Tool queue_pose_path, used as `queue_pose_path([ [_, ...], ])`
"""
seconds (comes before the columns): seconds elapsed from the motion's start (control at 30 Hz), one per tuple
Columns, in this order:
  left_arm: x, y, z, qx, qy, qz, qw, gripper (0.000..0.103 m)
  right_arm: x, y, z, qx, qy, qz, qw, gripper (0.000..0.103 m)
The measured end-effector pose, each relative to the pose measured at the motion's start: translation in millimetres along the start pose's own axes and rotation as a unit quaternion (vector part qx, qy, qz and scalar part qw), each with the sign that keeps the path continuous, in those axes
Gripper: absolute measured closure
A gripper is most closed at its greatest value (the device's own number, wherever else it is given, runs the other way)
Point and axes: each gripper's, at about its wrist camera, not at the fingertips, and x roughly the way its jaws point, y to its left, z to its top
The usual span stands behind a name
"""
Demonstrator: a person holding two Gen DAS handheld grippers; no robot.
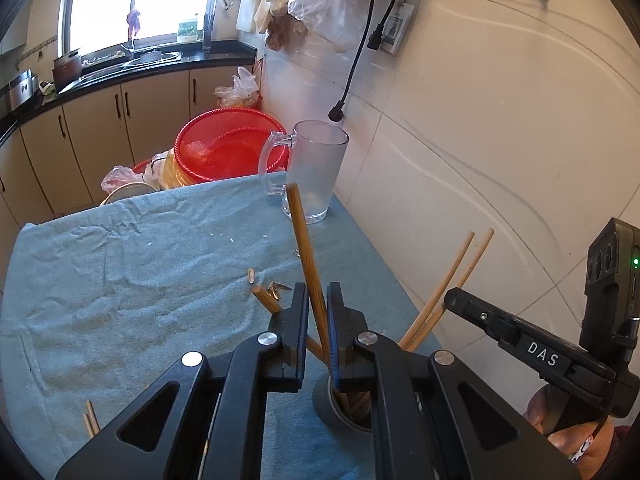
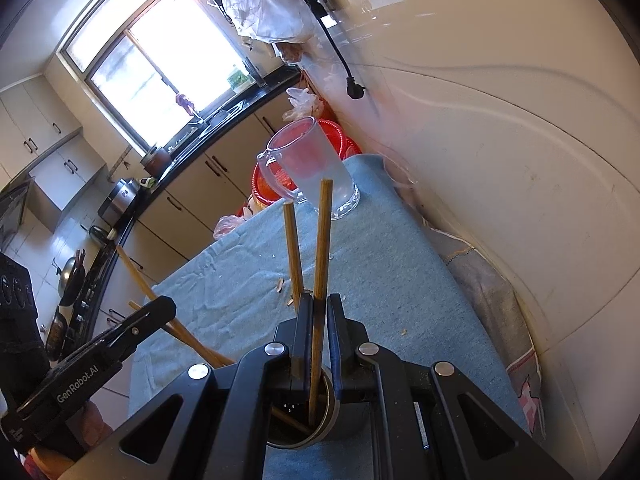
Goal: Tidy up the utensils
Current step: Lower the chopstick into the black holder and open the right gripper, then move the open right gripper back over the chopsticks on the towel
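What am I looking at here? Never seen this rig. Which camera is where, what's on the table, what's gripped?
No robot arm: a person holds a two-finger gripper in each hand, and each gripper carries a fisheye camera looking along its fingers.

The left wrist view shows the left gripper shut on chopsticks, with the right gripper coming in from the side.

The right wrist view shows the right gripper shut on two chopsticks whose lower ends stand in a round holder.

Both work over a table with a blue cloth. On it stand the holder and an empty glass mug, with small scraps and more chopsticks at the near edge.
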Motion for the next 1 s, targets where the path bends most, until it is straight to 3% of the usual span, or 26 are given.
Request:
queue_pose_path([
  [0.13,-7,1,1,-0.005,-0.009,0.000,0.9999,0.079,-9,2,1,0.003,-0.007,0.002,1.000,0.086],
  [0.63,-68,0,8,-0.016,-0.061,-0.005,0.9980,0.071,-71,14,-7,-0.001,-0.049,0.007,0.999,0.077],
  [0.83,-110,9,-3,-0.019,-0.087,0.010,0.9960,0.062,-97,32,-23,-0.019,-0.058,0.011,0.998,0.062],
  [0.9,-127,15,-13,-0.020,-0.096,0.022,0.9949,0.058,-104,38,-30,-0.023,-0.060,0.014,0.998,0.053],
  [1.0,-145,25,-31,-0.028,-0.100,0.036,0.9939,0.052,-110,49,-45,-0.038,-0.055,0.017,0.998,0.048],
])
